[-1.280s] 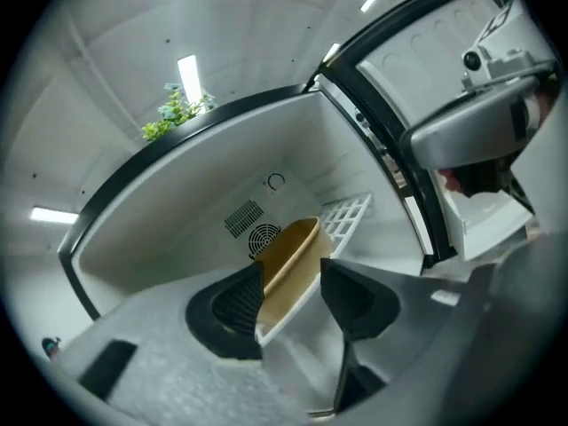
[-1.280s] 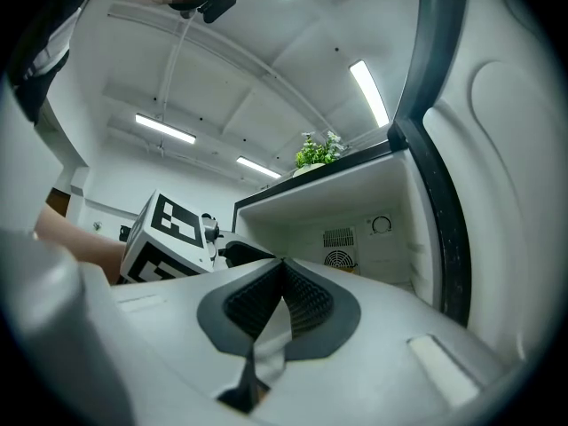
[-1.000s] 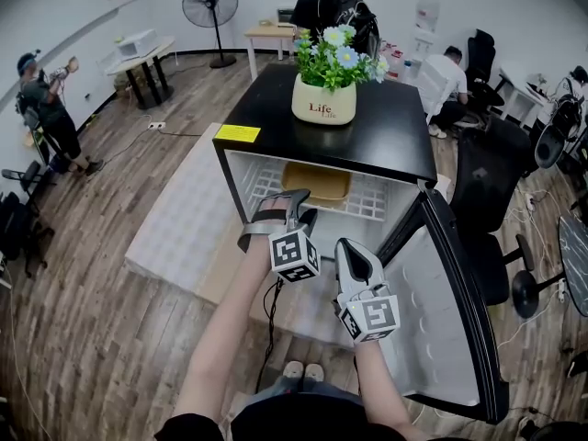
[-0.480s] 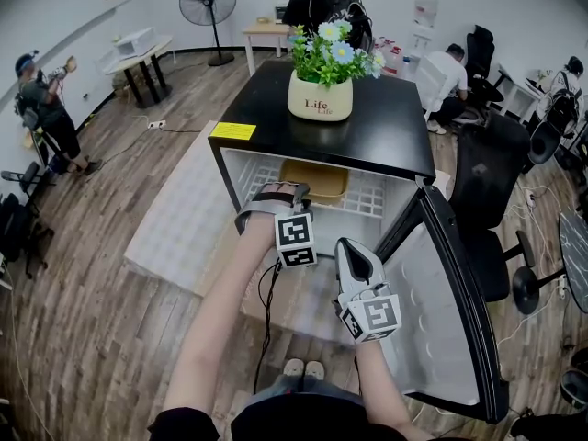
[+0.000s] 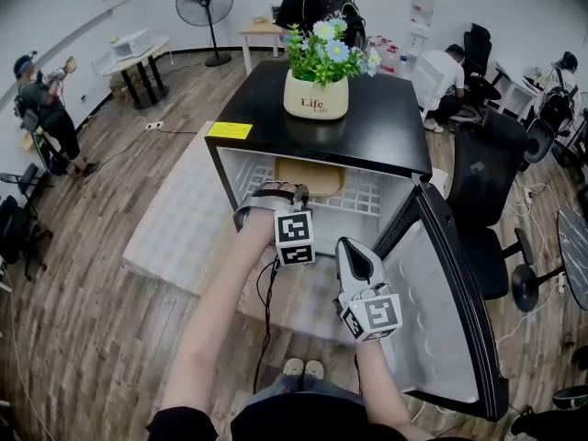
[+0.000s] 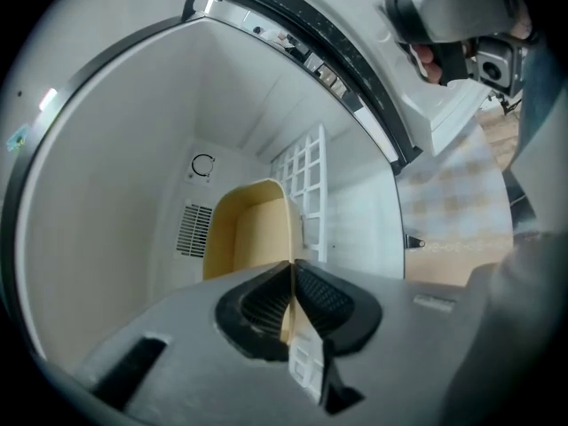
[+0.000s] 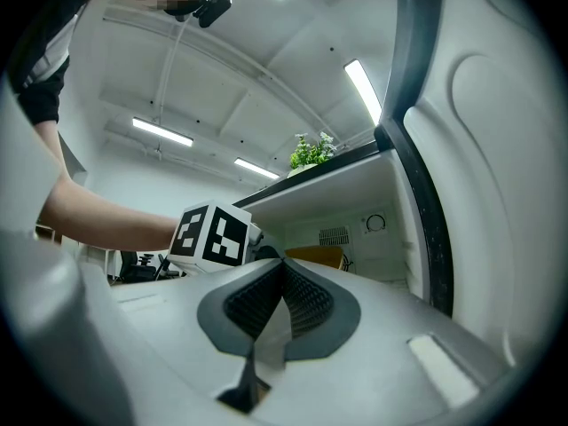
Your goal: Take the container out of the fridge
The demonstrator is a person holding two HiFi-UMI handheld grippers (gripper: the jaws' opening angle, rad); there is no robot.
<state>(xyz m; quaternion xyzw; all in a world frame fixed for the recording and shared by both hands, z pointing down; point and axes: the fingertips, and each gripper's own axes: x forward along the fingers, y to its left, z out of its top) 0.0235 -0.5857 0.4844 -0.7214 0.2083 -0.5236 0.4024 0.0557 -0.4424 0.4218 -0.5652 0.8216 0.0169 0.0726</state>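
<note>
My left gripper (image 5: 297, 193) closing on the near wall of the container (image 5: 308, 174) on the fridge shelf (image 5: 369, 197); right gripper (image 5: 355, 257) clenched, empty. Next: level pull outward.

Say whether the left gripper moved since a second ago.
Yes: the left gripper went deeper into the fridge, jaws closing on the container rim.

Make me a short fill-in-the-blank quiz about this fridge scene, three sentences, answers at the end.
1. The flower pot stands on ___ of the fridge.
2. The fridge's door is ___.
3. The left gripper reaches into the fridge, its jaws closing on the rim of the yellow ___.

Missing words: top; open; container.
</note>
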